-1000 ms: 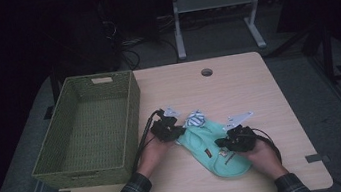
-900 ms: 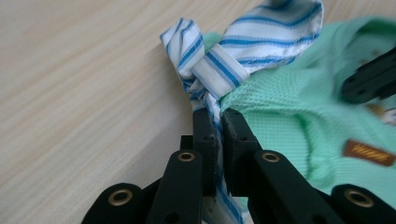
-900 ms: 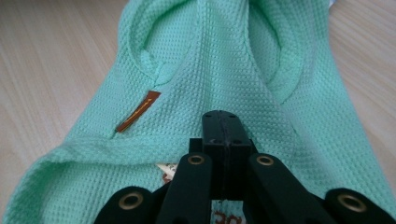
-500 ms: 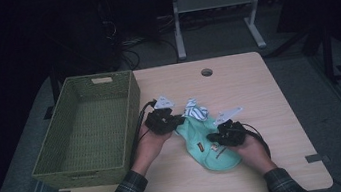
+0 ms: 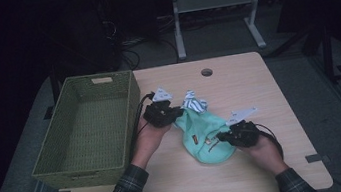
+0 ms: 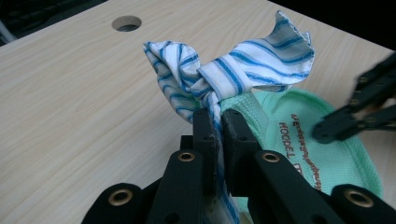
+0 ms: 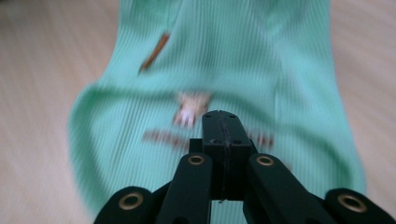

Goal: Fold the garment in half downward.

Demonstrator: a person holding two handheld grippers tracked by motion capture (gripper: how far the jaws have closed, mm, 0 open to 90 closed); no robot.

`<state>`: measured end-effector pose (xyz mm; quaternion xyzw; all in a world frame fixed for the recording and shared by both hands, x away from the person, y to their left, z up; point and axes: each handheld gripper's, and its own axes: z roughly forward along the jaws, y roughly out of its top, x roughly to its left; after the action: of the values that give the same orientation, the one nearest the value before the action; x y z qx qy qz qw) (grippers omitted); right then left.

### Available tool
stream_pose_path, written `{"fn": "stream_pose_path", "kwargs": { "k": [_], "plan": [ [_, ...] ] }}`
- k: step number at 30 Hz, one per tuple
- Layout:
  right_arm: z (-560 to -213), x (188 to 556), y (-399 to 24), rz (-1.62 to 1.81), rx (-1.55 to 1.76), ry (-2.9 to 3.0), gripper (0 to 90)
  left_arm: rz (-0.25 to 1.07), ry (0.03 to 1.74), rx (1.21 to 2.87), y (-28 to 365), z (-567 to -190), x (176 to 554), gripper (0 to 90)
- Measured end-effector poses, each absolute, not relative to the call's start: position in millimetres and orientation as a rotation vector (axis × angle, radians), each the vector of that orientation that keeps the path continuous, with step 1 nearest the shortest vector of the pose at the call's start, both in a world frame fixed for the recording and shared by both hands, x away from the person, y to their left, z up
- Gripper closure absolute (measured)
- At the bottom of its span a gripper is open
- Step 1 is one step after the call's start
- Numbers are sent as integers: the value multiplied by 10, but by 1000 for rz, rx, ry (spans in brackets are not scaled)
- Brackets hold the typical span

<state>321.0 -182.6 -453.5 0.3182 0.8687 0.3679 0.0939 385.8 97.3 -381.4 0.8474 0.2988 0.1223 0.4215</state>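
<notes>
Left gripper [image 6: 217, 123] clamped on blue-striped white cloth [image 6: 224, 70] at far end of mint-green ribbed fabric garment [image 5: 203, 137]; right gripper [image 7: 223, 122] jaws together at its near right.

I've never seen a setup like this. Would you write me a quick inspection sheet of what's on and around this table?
Surface: pale wooden table with a round hole near its far edge.
Job's things: mint-green cloth with printed lettering, lying on the table; blue-and-white striped cloth bunched at its far end.
Clutter: green woven basket at the table's left, nothing seen inside.
Grippers: left gripper jaws pinch the striped cloth; right gripper jaws shut, over the green cloth; whether they hold it can't be told.
Cables: black cable trails from the left gripper along the basket.
Surroundings: dark room, grey floor, metal table frame behind.
</notes>
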Motion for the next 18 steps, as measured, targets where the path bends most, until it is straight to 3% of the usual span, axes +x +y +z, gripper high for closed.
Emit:
{"fn": "stream_pose_path", "kwargs": {
  "k": [18],
  "plan": [
    [-4657,3108,-1835,1029,965,2629,898,348,719,2146,971,-3793,3807,846]
  ]
}}
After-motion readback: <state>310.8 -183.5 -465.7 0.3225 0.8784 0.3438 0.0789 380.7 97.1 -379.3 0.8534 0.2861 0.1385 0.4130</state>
